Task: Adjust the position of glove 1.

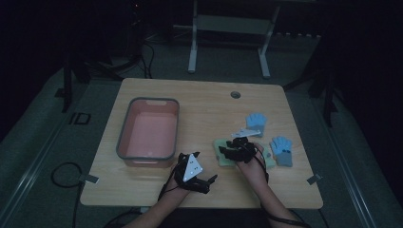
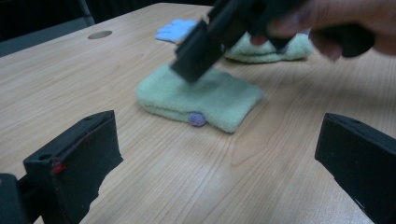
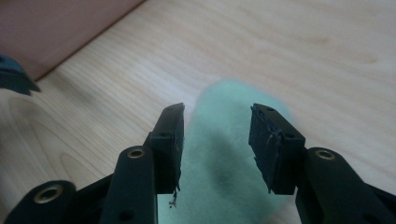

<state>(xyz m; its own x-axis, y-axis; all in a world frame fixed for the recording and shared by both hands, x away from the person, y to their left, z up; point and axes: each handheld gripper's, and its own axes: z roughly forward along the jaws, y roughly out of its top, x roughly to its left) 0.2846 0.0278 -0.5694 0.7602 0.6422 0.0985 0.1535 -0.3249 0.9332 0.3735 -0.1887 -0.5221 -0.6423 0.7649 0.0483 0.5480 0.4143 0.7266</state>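
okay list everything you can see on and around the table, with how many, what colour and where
table: one, light wood, centre, round hole near its far edge
bin: one, pink inside, grey rim, left side
green gloves: two, pale green, front right, one under the right gripper
blue gloves: two, light blue with grey cuffs, right side
metal frame: one, pale, floor beyond the table
left gripper: one, black, jaws open, front edge
right gripper: one, black, jaws open above a green glove
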